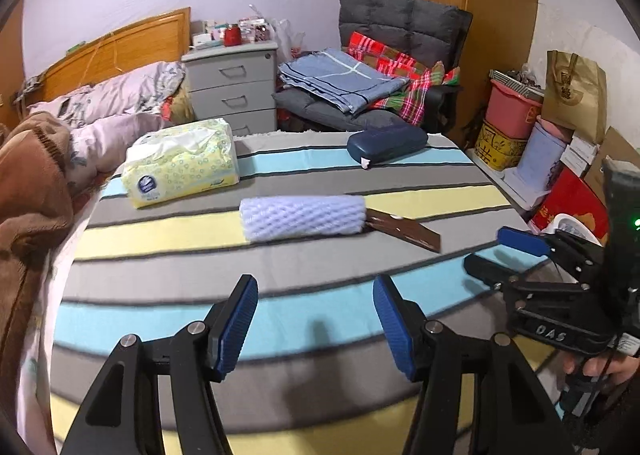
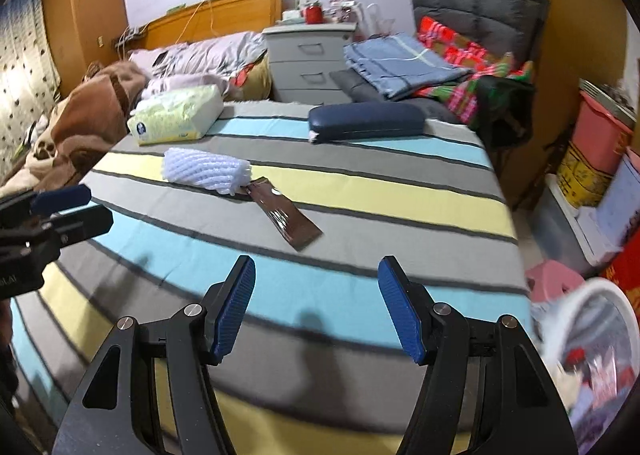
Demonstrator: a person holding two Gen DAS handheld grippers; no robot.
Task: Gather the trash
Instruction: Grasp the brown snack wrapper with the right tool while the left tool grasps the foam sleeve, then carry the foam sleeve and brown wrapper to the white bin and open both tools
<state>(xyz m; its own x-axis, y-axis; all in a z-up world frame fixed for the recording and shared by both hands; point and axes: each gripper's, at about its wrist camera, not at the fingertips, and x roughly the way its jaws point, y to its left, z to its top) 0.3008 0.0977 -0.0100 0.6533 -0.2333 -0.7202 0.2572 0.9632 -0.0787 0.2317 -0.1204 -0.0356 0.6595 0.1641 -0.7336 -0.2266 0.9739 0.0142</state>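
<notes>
Only the right wrist view catches the white bin (image 2: 600,335) on the floor beside the bed, rubbish inside. On the striped bedspread (image 1: 280,295) lie a white foam net sleeve (image 1: 304,218) and, touching its end, a brown wrapper (image 1: 404,230). The left gripper (image 1: 316,323) and right gripper (image 2: 316,309) both hover with jaws apart, empty.

My left gripper (image 1: 314,323) is tipped forward and downward, its blue pads parted with nothing between them. My right gripper (image 2: 316,307) is angled the same way, jaws spread and empty. Each shows at the edge of the other's view, side by side. My fingers (image 1: 596,369) wrap the right handle.
</notes>
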